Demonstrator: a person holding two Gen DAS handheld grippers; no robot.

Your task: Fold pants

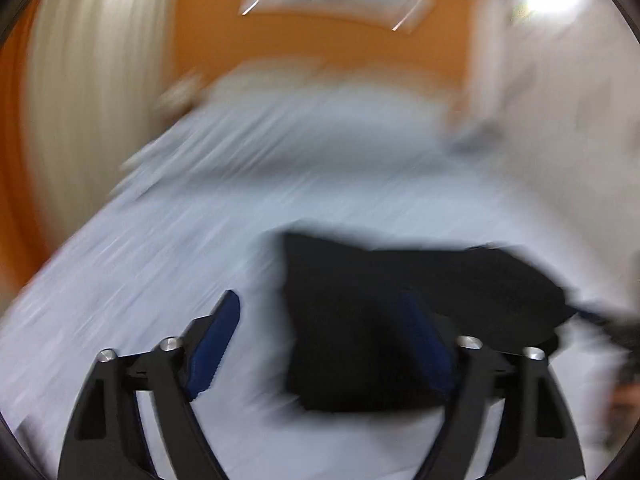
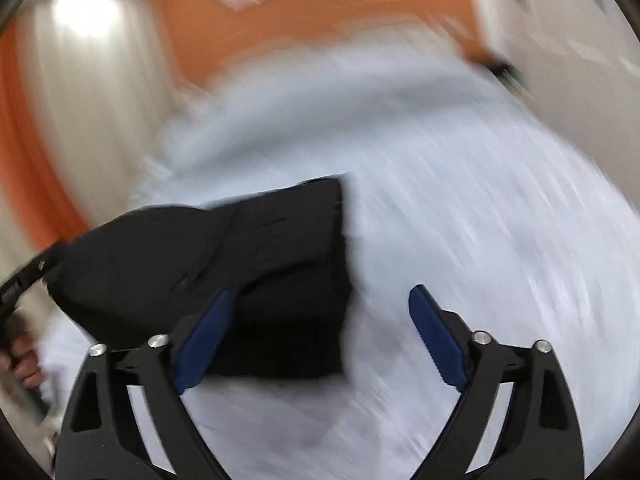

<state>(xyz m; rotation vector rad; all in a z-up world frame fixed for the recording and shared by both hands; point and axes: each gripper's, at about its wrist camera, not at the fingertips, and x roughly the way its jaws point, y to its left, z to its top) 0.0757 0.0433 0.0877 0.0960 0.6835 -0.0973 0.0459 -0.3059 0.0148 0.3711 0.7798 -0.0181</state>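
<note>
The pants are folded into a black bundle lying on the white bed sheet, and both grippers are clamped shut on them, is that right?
Not quite. The pants are a folded black bundle on the white bed sheet, but neither gripper is clamped on them. The right wrist view shows the right gripper with its fingers spread apart, and the left wrist view shows the left gripper open too.

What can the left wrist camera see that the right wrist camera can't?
Only the left wrist view shows the left gripper, jaws open, over the pants' left edge. Only the right wrist view shows the right gripper, jaws open, over their right edge, and a hand. Both show the folded black pants on the white bed sheet and the orange wall.
</note>
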